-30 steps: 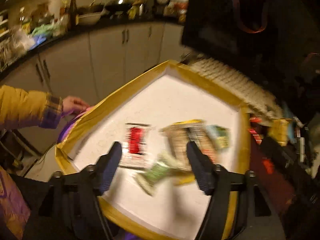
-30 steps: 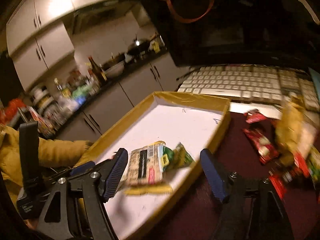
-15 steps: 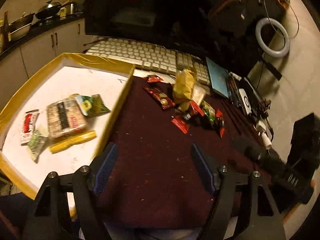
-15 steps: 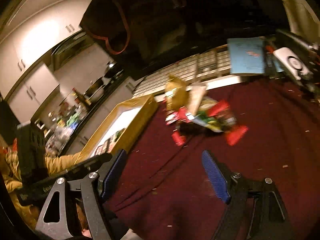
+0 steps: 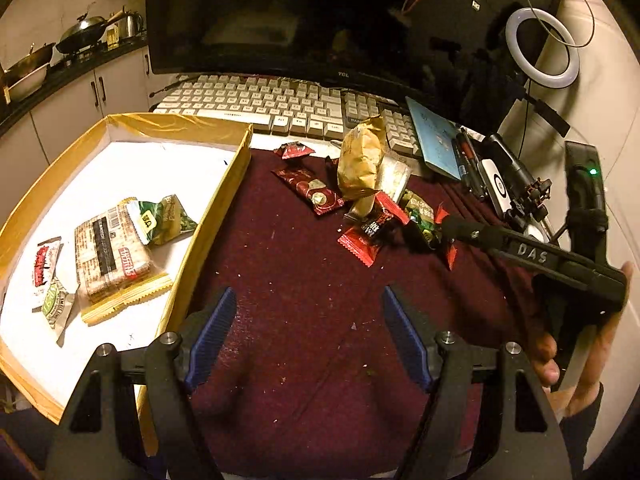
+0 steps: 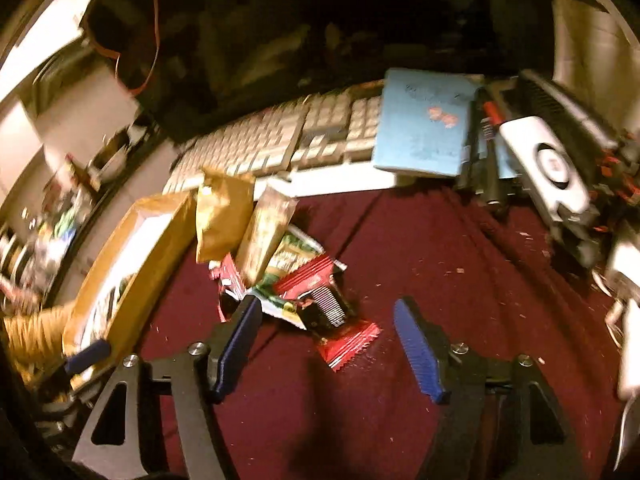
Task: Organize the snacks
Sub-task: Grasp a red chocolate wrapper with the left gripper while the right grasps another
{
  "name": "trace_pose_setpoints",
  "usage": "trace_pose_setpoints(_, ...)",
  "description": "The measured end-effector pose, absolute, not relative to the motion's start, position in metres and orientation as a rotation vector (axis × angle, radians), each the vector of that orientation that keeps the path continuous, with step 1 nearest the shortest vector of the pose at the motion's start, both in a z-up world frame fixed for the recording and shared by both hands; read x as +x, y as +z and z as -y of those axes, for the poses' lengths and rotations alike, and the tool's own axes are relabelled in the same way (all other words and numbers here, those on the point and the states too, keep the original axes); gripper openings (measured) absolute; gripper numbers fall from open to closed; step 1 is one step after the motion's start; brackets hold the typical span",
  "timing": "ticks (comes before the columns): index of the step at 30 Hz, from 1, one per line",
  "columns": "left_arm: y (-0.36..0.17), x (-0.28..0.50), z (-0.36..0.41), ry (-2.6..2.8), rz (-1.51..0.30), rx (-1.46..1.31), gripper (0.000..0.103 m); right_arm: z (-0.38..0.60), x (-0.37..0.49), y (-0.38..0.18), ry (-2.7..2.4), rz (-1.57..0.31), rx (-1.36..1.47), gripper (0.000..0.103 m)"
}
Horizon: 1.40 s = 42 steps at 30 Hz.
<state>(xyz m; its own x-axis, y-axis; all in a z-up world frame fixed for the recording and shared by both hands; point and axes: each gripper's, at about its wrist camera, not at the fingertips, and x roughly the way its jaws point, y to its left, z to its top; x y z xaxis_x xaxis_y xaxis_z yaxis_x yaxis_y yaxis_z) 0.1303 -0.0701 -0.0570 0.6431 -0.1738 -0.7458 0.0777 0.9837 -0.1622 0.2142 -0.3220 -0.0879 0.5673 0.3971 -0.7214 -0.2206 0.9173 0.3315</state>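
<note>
A yellow-rimmed white tray [image 5: 238, 160] on the left holds several snack packs, among them a cracker pack [image 5: 110, 252] and a green packet [image 5: 168, 220]. A loose pile of snacks lies on the maroon cloth [image 5: 304, 320]: a gold bag [image 5: 360, 156], a dark red packet [image 5: 310, 190], a red bar wrapper [image 5: 366, 236]. My left gripper [image 5: 306, 334] is open and empty over bare cloth. My right gripper [image 6: 328, 344] is open, just short of the red bar wrapper [image 6: 344, 344] and the pile [image 6: 280, 264]; it also shows in the left wrist view [image 5: 452, 226].
A white keyboard [image 5: 272, 104] and a dark monitor [image 5: 320, 16] stand behind the cloth. A blue notebook [image 5: 434, 138], pens and electronics [image 5: 500, 184] crowd the right side, with a ring light [image 5: 540, 52] behind. Kitchen cabinets [image 5: 80, 96] lie at far left.
Both grippers have swung from the tray rightward to the cloth. The right gripper has closed in on the snack pile. Both stay open and empty.
</note>
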Motion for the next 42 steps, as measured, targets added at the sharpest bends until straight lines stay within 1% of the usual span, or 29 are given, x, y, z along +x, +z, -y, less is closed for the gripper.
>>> trace_pose_setpoints(1, -0.058, 0.132, 0.069, -0.143, -0.863, -0.124, 0.075, 0.321, 0.217, -0.091, 0.362, -0.902, 0.211, 0.067)
trace_pose_setpoints(2, -0.059, 0.132, 0.069, -0.142, -0.864, -0.124, 0.075, 0.319, 0.218, -0.096, 0.342, -0.911, 0.211, 0.061)
trace_pose_setpoints(3, -0.06, 0.133, 0.068, -0.139, -0.866, -0.123, 0.075, 0.318, 0.219, -0.099, 0.336, -0.917, 0.214, 0.049)
trace_pose_setpoints(4, -0.06, 0.133, 0.068, -0.135, -0.869, -0.121, 0.075, 0.318, 0.22, -0.102, 0.335, -0.92, 0.221, 0.044)
trace_pose_setpoints(6, -0.062, 0.134, 0.067, -0.134, -0.874, -0.118, 0.075, 0.318, 0.219, -0.104, 0.34, -0.909, 0.235, 0.027)
trace_pose_setpoints(8, -0.062, 0.136, 0.066, -0.13, -0.874, -0.114, 0.075, 0.318, 0.214, -0.105, 0.344, -0.912, 0.252, 0.019)
trace_pose_setpoints(13, -0.065, 0.15, 0.077, -0.167, -0.893, -0.107, 0.075, 0.321, 0.198, -0.096, 0.352, -0.844, 0.269, 0.018)
trace_pose_setpoints(15, -0.066, 0.159, 0.088, -0.193, -0.893, -0.075, 0.075, 0.324, 0.193, -0.092, 0.369, -0.807, 0.287, 0.018)
trace_pose_setpoints(20, -0.075, 0.19, 0.121, -0.211, -0.894, 0.035, 0.074, 0.328, 0.194, -0.092, 0.374, -0.795, 0.318, 0.018)
trace_pose_setpoints(22, -0.081, 0.203, 0.133, -0.218, -0.896, 0.064, 0.072, 0.328, 0.193, -0.091, 0.376, -0.788, 0.32, 0.018)
trace_pose_setpoints(23, -0.082, 0.207, 0.136, -0.22, -0.897, 0.069, 0.068, 0.328, 0.192, -0.091, 0.376, -0.785, 0.321, 0.018)
trace_pose_setpoints(24, -0.087, 0.214, 0.141, -0.219, -0.912, 0.08, 0.061, 0.328, 0.192, -0.091, 0.378, -0.784, 0.321, 0.018)
trace_pose_setpoints(25, -0.09, 0.218, 0.144, -0.219, -0.923, 0.082, 0.058, 0.328, 0.192, -0.091, 0.383, -0.784, 0.322, 0.018)
trace_pose_setpoints(27, -0.098, 0.224, 0.148, -0.228, -0.955, 0.089, 0.038, 0.327, 0.191, -0.091, 0.389, -0.787, 0.32, 0.018)
trace_pose_setpoints(28, -0.099, 0.224, 0.149, -0.22, -0.945, 0.088, 0.037, 0.327, 0.191, -0.091, 0.389, -0.788, 0.318, 0.018)
trace_pose_setpoints(31, -0.097, 0.215, 0.14, -0.213, -0.938, 0.051, 0.028, 0.326, 0.189, -0.09, 0.402, -0.78, 0.319, 0.017)
trace_pose_setpoints(32, -0.096, 0.208, 0.135, -0.214, -0.932, 0.029, 0.022, 0.327, 0.189, -0.09, 0.404, -0.778, 0.321, 0.017)
trace_pose_setpoints(33, -0.095, 0.204, 0.131, -0.213, -0.931, 0.018, 0.021, 0.327, 0.189, -0.09, 0.407, -0.777, 0.322, 0.017)
trace_pose_setpoints(42, -0.086, 0.164, 0.088, -0.248, -0.945, -0.187, 0.02, 0.324, 0.188, -0.088, 0.437, -0.766, 0.317, 0.018)
